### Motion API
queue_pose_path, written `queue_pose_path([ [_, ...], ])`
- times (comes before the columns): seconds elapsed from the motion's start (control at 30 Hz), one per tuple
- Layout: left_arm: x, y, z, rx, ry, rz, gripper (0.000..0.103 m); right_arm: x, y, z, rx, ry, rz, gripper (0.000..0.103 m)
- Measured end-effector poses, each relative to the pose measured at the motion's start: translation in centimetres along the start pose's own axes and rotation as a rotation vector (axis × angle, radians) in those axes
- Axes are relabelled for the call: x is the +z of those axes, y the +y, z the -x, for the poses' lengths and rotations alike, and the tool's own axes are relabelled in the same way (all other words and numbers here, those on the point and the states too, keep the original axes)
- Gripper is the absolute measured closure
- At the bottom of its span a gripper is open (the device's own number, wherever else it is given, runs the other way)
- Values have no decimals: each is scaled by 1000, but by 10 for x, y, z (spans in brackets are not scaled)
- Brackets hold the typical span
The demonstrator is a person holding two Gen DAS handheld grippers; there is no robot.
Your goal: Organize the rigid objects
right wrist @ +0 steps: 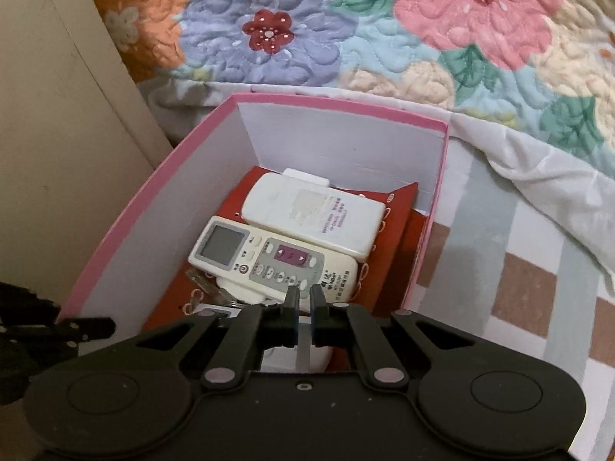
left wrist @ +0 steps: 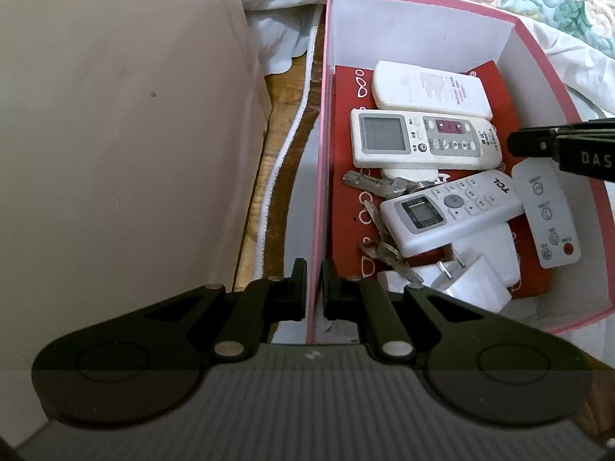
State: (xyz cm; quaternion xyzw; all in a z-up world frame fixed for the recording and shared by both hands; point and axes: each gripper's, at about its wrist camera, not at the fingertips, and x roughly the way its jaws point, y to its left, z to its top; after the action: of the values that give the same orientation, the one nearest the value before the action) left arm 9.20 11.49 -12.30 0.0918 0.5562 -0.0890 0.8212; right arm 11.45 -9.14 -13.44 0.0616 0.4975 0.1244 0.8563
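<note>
Pink-rimmed box is steadied by the left gripper pinching its near-left wall, while the right gripper, pinching a thin white remote, lowers it among the remotes inside.

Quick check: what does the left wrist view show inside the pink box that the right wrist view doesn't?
Only the left wrist view shows the TCL remote, the keys, the white plug adapter and the thin white remote held in the right tool. Only the right wrist view shows the flowered quilt in full. Both show the pink box and the screen remote.
</note>
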Motion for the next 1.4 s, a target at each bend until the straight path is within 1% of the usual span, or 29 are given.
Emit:
queue_pose_path([
  [0.07, 0, 0, 1, 2, -2, 0, 96, 1, -3, 2, 31, 1, -30, 96],
  [0.2, 0, -1, 2, 5, -2, 0, 96, -2, -12, 8, 107, 29, -141, 96],
  [0.27, 0, -2, 2, 8, -3, 0, 96, -4, -16, 9, 169, 42, -210, 96],
  [0.4, 0, -2, 2, 7, -4, -1, 96, -1, -14, 8, 238, 31, -240, 96],
  [0.43, 0, -1, 2, 6, -4, -1, 96, 0, -13, 9, 234, 23, -233, 95],
  [0.5, 0, 0, 2, 5, -4, -1, 96, 2, -9, 13, 208, -6, -191, 90],
  [0.7, 1, 0, 3, 0, -10, 4, 95, -5, -9, 33, 204, -26, -125, 88],
  [0.73, 1, 0, 4, -1, -11, 4, 95, -7, -9, 36, 198, -32, -120, 86],
  [0.87, 1, 0, 6, -5, -16, 7, 95, -16, -13, 51, 195, -42, -120, 84],
  [0.93, 0, -2, 7, 16, -23, 1, 95, -19, -12, 60, 186, -54, -114, 83],
  [1.03, -1, -2, 11, 4, -18, 9, 95, -22, -8, 74, 164, -66, -97, 82],
  [1.1, -1, -2, 18, 4, -31, 11, 95, -24, -5, 86, 147, -79, -86, 81],
  [1.17, -1, -4, 31, 11, -51, 2, 93, -24, -2, 99, 131, -102, -84, 78],
  [1.2, -1, -5, 38, 14, -60, -4, 88, -24, 0, 107, 126, -118, -83, 78],
  [1.23, -1, -6, 46, 18, -70, -5, 76, -24, 2, 114, 122, -131, -82, 78],
  [1.27, -3, -7, 55, 13, -82, -6, 70, -25, 4, 123, 116, -147, -81, 78],
  [1.3, -4, -7, 64, -2, -96, -5, 58, -25, 6, 131, 110, -160, -80, 78],
  [1.33, -6, -8, 72, -12, -111, -5, 52, -25, 9, 139, 103, -173, -78, 77],
  [1.4, -9, -12, 89, -8, -138, -22, 47, -26, 14, 154, 88, -193, -74, 74],
])
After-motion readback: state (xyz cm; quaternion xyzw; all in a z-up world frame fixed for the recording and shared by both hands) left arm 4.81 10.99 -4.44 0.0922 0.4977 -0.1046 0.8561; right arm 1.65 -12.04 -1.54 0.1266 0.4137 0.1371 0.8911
